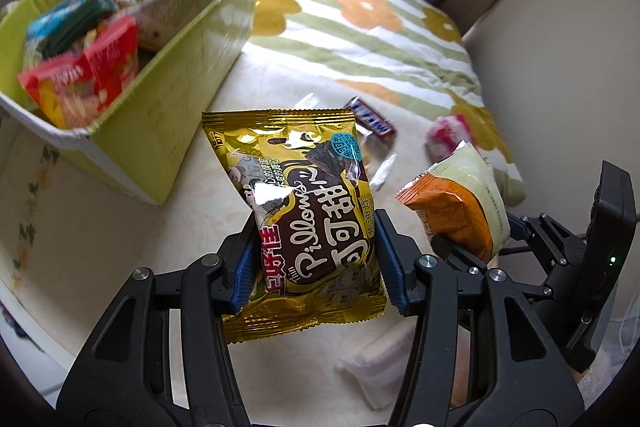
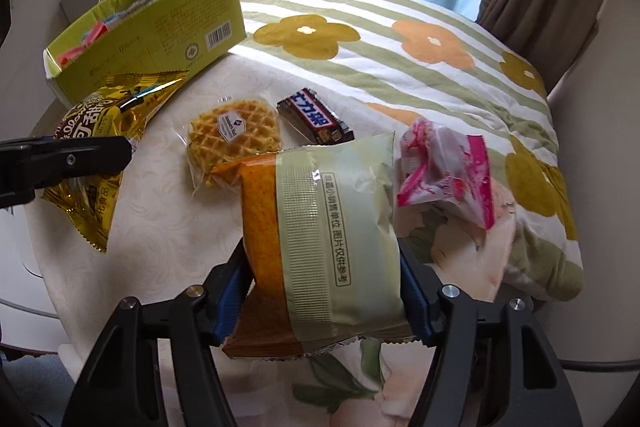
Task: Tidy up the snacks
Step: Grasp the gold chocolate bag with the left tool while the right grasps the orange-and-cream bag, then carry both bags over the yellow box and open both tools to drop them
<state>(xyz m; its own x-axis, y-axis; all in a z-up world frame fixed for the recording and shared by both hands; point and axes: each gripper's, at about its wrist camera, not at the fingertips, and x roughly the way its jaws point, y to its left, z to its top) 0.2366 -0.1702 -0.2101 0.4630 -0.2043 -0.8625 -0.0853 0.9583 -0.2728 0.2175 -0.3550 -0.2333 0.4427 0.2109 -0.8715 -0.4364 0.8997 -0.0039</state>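
Risk: both packets are being pinched by their lower ends and could be slipping out during transfer to the green box [image 1: 132, 131]. Left claw [image 1: 316, 263] is grasping the gold packet [image 1: 296, 187]; right claw [image 2: 326, 291] is grasping the orange packet [image 2: 320, 227], both packets projecting forward above the bed [image 2: 160, 207].

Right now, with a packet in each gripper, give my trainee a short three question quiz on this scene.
1. True or false: the left gripper is shut on the gold packet.
2. What does the right gripper grip? A waffle; B orange packet; C pink packet.
3. Which snacks lie loose on the table?

Key:
1. True.
2. B, the orange packet.
3. The waffle, chocolate bar and pink packet; others sit in the green box.
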